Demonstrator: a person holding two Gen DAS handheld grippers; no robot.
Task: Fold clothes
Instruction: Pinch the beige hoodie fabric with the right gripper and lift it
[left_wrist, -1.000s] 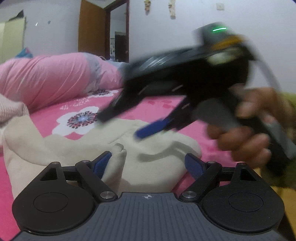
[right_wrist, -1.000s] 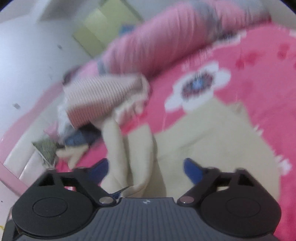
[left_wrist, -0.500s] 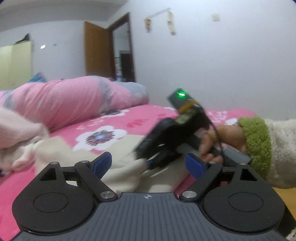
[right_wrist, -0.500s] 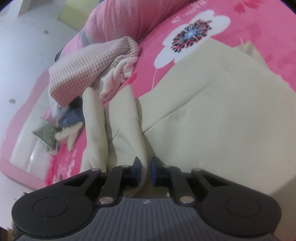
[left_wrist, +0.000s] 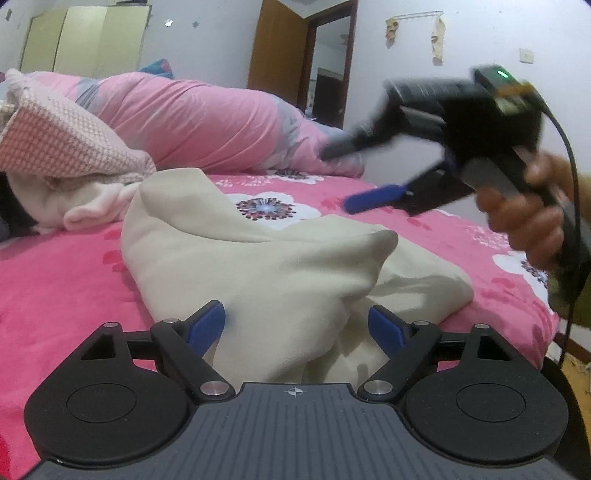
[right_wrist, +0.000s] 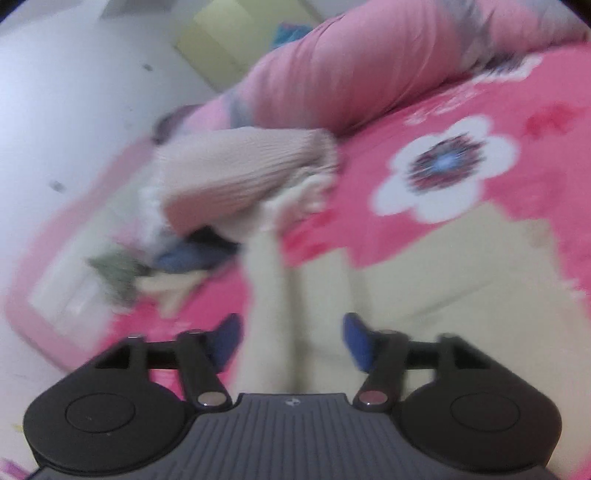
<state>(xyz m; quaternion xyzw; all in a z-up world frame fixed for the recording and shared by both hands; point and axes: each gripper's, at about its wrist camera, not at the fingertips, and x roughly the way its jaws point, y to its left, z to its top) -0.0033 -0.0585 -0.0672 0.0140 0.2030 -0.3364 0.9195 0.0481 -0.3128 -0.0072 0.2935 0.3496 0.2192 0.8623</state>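
A cream garment (left_wrist: 277, 258) lies bunched on the pink flowered bedspread (left_wrist: 55, 280). My left gripper (left_wrist: 295, 326) sits low over its near edge, jaws wide and closing a little, with a hump of cream cloth between the blue pads but not pressed. In the left wrist view my right gripper (left_wrist: 354, 173) hangs above the garment's far side, held by a hand (left_wrist: 524, 221). Its jaws are opening. In the blurred right wrist view a raised fold of the cream garment (right_wrist: 269, 295) stands between the right gripper (right_wrist: 291, 339) fingers, untouched by the pads.
A pile of clothes topped by a pink checked garment (left_wrist: 55, 144) lies at the left. A rolled pink duvet (left_wrist: 192, 122) runs along the back of the bed. The bed's right edge drops to a wooden floor (left_wrist: 576, 369). A door (left_wrist: 280, 48) and a wardrobe (left_wrist: 85, 37) stand behind.
Half a second ago the right gripper was shut on the cream fold; now it has opened and lifted off it. The left gripper has slid sideways, lower over the garment.
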